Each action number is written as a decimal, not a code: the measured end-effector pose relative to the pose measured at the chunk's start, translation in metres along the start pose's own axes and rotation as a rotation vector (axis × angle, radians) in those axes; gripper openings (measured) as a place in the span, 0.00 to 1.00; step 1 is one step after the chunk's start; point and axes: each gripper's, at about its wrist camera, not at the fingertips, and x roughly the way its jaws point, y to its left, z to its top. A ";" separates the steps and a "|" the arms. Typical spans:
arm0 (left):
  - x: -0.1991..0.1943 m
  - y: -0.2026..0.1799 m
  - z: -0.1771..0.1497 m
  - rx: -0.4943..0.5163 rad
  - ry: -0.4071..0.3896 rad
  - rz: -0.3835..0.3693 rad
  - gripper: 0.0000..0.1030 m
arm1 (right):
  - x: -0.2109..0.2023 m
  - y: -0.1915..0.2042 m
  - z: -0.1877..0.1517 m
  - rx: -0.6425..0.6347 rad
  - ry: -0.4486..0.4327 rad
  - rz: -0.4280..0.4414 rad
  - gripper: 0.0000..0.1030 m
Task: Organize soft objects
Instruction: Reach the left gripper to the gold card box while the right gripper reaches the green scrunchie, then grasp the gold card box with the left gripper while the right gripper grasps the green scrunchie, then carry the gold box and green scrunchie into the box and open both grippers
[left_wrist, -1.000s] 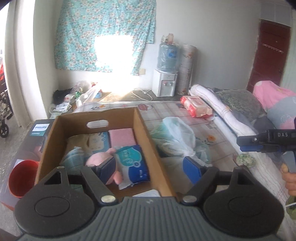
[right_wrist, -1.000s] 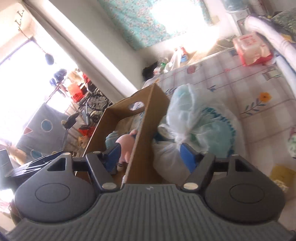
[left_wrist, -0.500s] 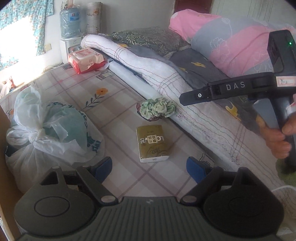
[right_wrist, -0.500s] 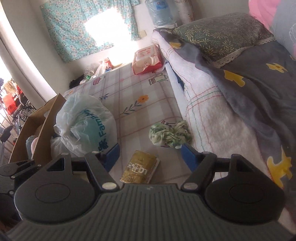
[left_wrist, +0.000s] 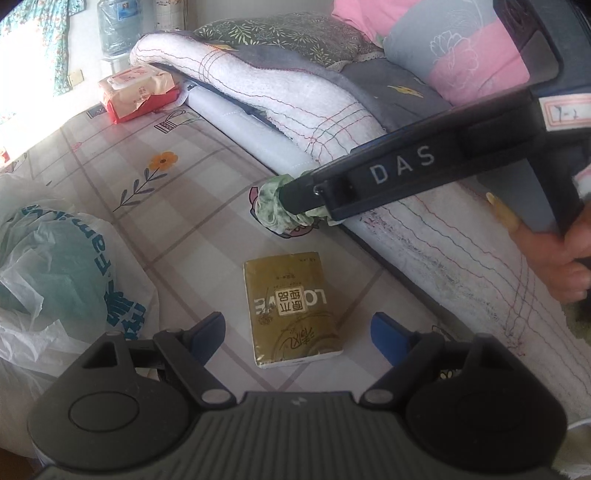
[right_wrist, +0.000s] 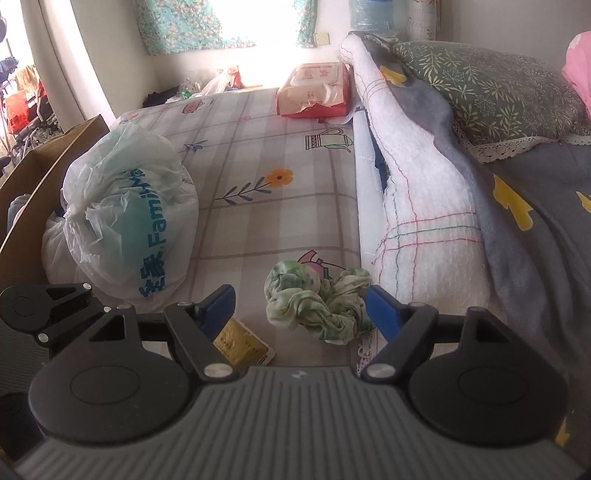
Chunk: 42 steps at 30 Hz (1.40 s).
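Left gripper (left_wrist: 297, 328), jaws wide and holding nothing, straddles the near end of the gold tissue pack (left_wrist: 291, 308), which lies flat on the checked bed sheet (left_wrist: 192, 206), long axis running near to far. Right gripper (right_wrist: 301, 306), jaws wide after widening a little, brackets the green scrunchie (right_wrist: 317, 304) beside the rolled white quilt (right_wrist: 413, 206), unpinched.

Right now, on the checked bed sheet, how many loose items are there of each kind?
Tied plastic bags: 1, the white and teal plastic bag
Tissue packs: 2, the gold pack and the red and white pack
Hair scrunchies: 1, the green scrunchie
Total: 4
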 end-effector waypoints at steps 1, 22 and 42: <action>0.004 0.001 0.001 -0.004 0.006 0.001 0.80 | 0.005 -0.002 0.001 0.005 0.005 0.009 0.74; 0.014 0.016 -0.004 -0.063 -0.005 0.063 0.52 | 0.050 -0.042 -0.005 0.248 0.075 0.058 0.19; -0.091 0.017 -0.016 -0.083 -0.221 0.122 0.52 | -0.059 0.006 0.015 0.220 -0.134 0.161 0.18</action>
